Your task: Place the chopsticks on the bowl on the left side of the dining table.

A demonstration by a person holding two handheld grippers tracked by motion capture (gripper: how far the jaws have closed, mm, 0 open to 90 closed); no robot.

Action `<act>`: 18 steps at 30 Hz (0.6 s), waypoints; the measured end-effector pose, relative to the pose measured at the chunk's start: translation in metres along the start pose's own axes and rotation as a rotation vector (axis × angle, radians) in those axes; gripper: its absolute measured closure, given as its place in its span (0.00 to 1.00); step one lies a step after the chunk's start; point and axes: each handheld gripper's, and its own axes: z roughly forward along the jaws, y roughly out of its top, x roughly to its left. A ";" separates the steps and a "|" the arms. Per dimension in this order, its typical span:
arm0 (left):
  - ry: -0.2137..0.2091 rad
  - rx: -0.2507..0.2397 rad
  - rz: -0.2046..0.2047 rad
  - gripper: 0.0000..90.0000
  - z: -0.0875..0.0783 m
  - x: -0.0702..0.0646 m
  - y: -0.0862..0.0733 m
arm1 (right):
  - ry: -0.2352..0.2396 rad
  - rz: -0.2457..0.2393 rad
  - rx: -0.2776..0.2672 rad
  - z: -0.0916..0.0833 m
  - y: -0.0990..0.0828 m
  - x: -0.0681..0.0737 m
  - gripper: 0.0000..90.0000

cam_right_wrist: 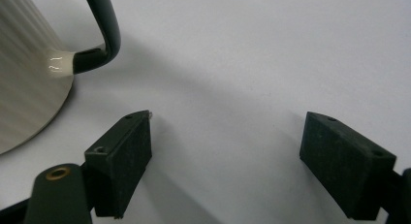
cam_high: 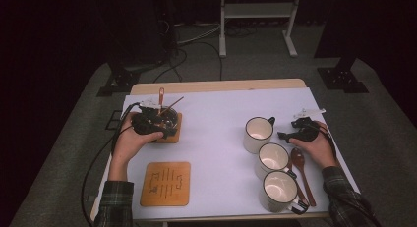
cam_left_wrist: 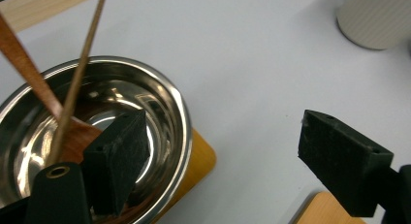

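Here, a shiny round steel bowl (cam_left_wrist: 121,136) holds wooden spoons (cam_left_wrist: 29,73).

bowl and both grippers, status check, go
Left gripper open, one jaw over the bowl. Spoon inside. Right gripper open beside the mug. Nothing in the way.

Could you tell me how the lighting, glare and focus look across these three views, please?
High view: dim, the room beyond the table nearly black, the white sheet evenly lit. Left gripper view: bright glare patches inside the steel bowl, and the near tongs look soft. Right gripper view: the tongs cast soft shadows, with a small highlight where the mug meets its handle.
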 end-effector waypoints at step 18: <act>-0.061 0.043 0.064 0.11 0.022 -0.046 0.002 | 0.001 0.000 0.000 0.000 0.000 0.000 0.19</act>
